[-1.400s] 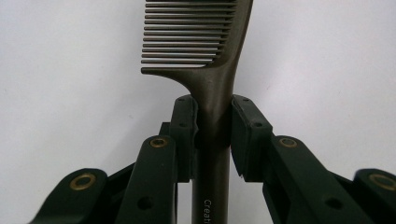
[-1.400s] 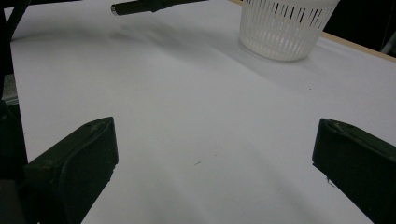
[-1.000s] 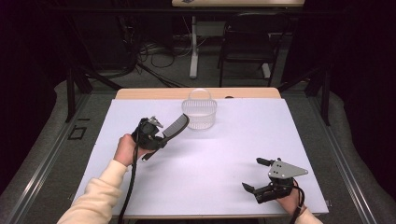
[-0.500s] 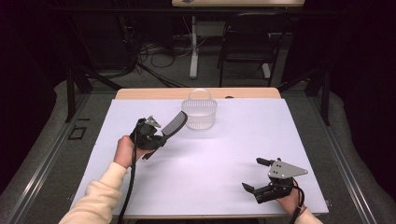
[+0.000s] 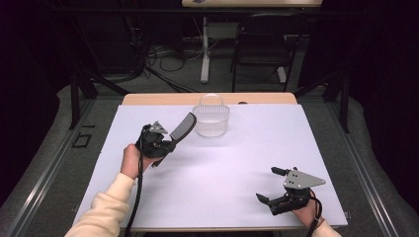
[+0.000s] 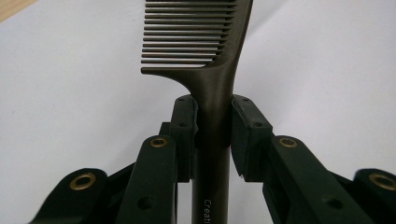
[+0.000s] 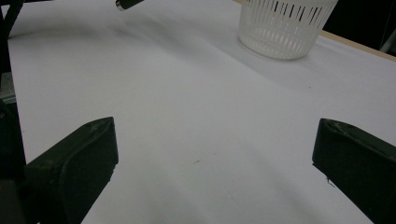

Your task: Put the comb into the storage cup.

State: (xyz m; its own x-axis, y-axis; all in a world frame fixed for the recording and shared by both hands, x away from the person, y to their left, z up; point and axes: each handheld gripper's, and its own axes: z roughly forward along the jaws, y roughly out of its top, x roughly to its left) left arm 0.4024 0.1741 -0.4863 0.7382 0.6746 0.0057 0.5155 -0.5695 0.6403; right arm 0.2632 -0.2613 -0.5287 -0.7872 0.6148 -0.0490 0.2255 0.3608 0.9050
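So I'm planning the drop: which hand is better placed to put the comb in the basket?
Left. Its tongs already clamp the comb beside the basket; the right tongs sit open, far off.

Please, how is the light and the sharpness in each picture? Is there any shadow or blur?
High view: the table is bright, the room behind dark; the left hand-held gripper with the comb throws a soft shadow. Left gripper view: the comb is sharp, its top teeth slightly soft. Right gripper view: the near jaws are blurred, the basket fairly clear, with a faint shadow.
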